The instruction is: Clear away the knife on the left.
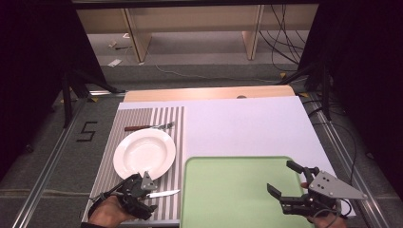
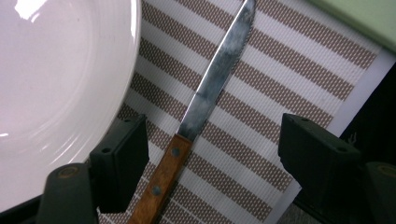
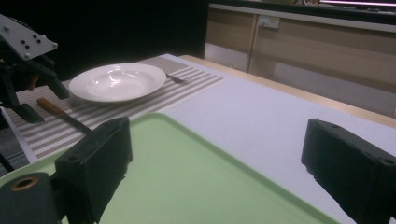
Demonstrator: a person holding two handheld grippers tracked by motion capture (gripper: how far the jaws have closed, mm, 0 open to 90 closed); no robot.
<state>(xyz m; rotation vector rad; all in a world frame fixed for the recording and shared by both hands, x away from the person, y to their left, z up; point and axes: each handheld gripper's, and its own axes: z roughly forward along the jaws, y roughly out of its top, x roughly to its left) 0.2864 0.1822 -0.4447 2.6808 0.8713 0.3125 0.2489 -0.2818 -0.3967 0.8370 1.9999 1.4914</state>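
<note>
Your left gripper [image 2: 212, 144] straddles the knife [image 2: 205, 102] handle, jaws wide, not gripping. Knife lies on striped placemat [image 2: 289, 79], 5 o'clock of plate [image 2: 56, 79]. Next: lower, pinch. Right gripper [image 1: 292, 183] gapes over tray [image 1: 228, 190].

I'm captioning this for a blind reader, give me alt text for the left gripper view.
A knife with a wooden handle lies on a striped placemat, between the open jaws of the left gripper. A white plate sits to its left.

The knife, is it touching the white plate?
Apart. In the left gripper view, striped mat shows between the knife and the plate rim.
</note>
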